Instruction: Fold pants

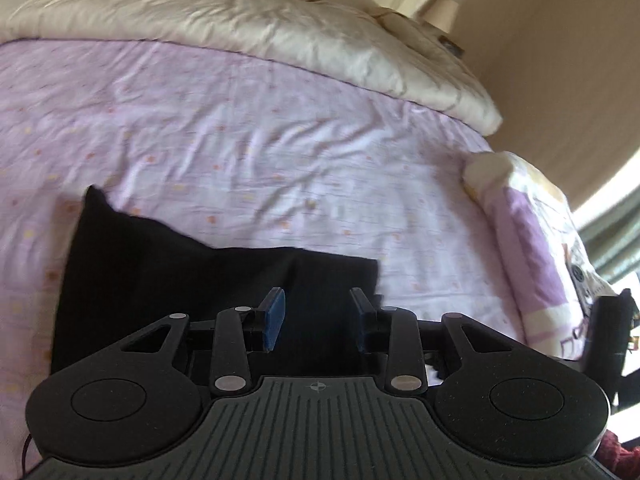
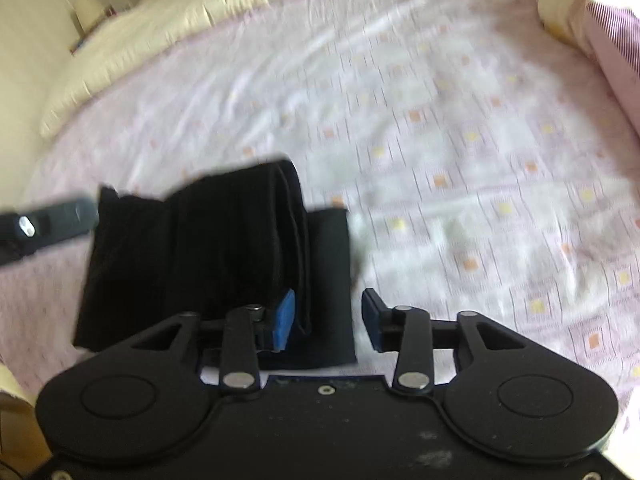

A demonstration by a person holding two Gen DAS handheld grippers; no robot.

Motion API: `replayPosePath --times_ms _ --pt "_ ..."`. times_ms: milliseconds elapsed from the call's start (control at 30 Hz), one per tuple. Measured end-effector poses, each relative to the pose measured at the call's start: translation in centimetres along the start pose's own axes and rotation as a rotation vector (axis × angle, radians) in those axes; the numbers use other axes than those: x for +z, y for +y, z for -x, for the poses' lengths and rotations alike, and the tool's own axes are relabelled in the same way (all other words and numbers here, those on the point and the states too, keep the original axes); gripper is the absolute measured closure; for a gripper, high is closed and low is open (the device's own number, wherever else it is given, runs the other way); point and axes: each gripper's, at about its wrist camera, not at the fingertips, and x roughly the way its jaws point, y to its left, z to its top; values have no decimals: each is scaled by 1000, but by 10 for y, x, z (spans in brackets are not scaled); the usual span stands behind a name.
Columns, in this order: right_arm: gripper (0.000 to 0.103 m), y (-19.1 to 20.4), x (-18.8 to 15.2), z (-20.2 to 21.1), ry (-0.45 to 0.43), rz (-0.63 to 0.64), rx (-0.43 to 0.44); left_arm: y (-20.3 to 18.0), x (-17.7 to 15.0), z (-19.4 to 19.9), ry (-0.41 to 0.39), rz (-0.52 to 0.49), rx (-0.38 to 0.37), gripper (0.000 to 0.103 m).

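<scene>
The black pants lie folded into a thick stack on the pink sheet, with layered edges showing along the right side. My right gripper hangs over the stack's near right corner, jaws apart, pads clear of the cloth. A finger of the other gripper reaches in at the stack's left edge. In the left wrist view the pants spread dark below my left gripper, which stands open just above the cloth. The right gripper's black body shows at the far right.
A cream duvet is bunched along the far side of the bed. A patterned pillow lies at the right edge. Beyond the duvet stands a lamp by the wall. The sheet stretches wrinkled past the pants.
</scene>
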Motion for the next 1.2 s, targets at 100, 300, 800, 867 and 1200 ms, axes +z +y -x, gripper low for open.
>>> replayPosePath --times_ms 100,300,800,867,1200 --pt "47 10 5 -1 -28 -21 99 34 -8 2 37 79 101 70" --pt "45 44 6 -47 87 56 40 66 -20 11 87 117 194 70" --pt "80 15 6 -32 52 -36 -31 64 -27 -4 150 57 166 70" --pt "59 17 6 -27 33 -41 17 65 -28 -4 149 71 168 70" --pt "96 58 -21 -43 161 119 27 65 -24 -10 154 70 184 70"
